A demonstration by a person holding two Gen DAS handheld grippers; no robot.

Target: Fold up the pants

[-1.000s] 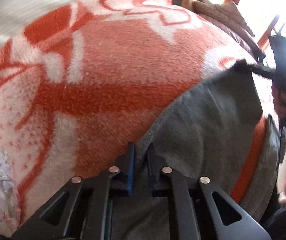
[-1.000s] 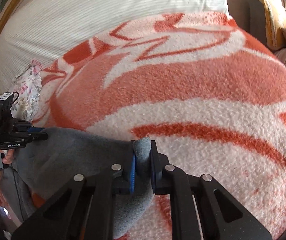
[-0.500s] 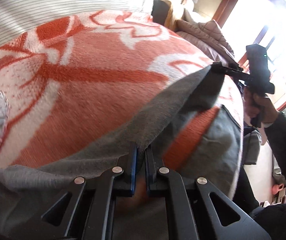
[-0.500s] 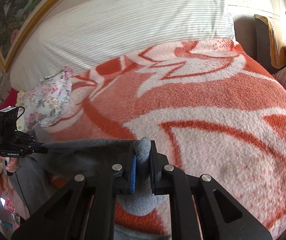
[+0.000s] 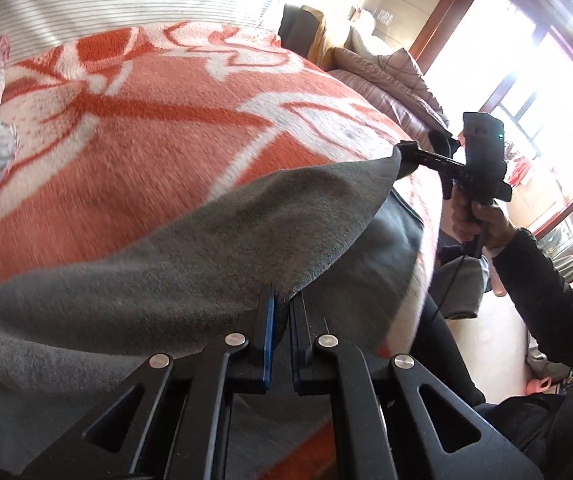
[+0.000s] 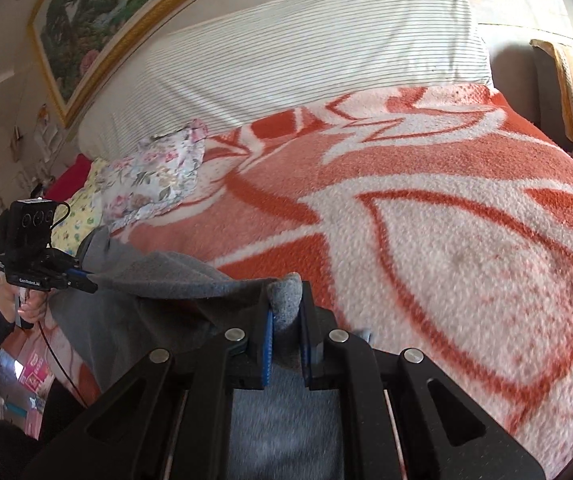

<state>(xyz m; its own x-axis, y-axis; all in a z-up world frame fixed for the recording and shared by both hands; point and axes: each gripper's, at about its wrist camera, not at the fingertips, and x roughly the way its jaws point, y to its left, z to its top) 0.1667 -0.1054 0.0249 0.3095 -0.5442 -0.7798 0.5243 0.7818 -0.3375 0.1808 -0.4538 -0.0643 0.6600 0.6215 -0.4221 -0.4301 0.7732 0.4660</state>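
Fleecy grey pants [image 5: 246,232] stretched above orange-white blanket [image 6: 426,220]; floral cloth [image 6: 154,172] nearby. Left tool [image 5: 281,312] & right tool [image 6: 286,308] each pinch fabric.

pants [image 5: 190,264] above blanket [image 5: 134,148], pillow [image 6: 286,48] behind

My pants [image 5: 214,264] are a dark grey, fleecy fabric with a soft nap. In the left wrist view the cloth stretches as a taut sheet from the 6 o'clock area up toward 2 o'clock, lifted off the bedding, with one edge running straight between those two ends. More of the same cloth spreads out slack toward 8 o'clock. Below the raised edge a darker layer (I cannot tell which part of the garment) hangs in shadow. In the right wrist view the pants [image 6: 174,276] run from 6 o'clock toward 9 o'clock, bunched into a rounded nub at the near end.
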